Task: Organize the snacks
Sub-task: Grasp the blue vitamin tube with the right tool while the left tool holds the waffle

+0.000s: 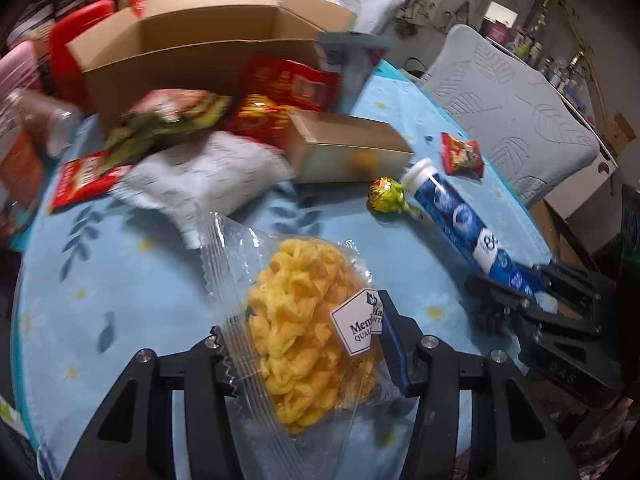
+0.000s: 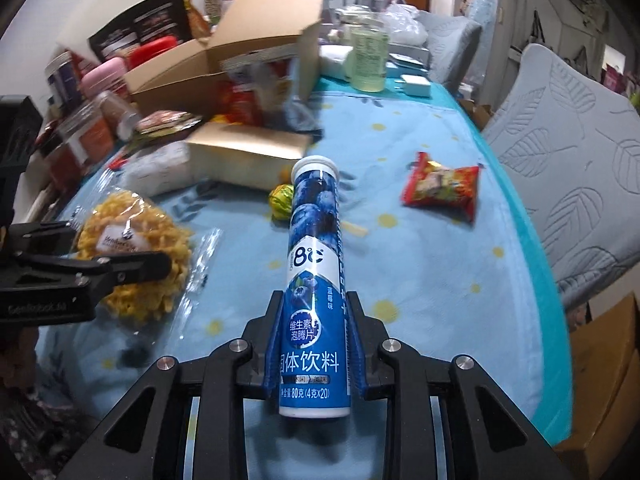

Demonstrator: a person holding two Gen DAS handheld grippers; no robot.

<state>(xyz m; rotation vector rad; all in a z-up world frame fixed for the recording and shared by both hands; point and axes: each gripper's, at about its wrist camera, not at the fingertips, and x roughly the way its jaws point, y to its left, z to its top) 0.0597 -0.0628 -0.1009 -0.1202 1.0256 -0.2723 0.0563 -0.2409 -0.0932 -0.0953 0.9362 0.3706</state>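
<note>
Snacks sit in both my tools: my left gripper [image 1: 304, 344] is clamped on a clear bag of yellow crisps [image 1: 308, 320], my right gripper [image 2: 314, 344] is closed tight on a blue tube [image 2: 314, 280]. The tube's long axis runs straight ahead between the jaws, white cap away from me. I should carry both level to the open cardboard box [image 2: 224, 60] ahead, keeping grips firm.

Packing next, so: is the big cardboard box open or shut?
Open: the cardboard box has its lid flap raised, its inside showing.
</note>
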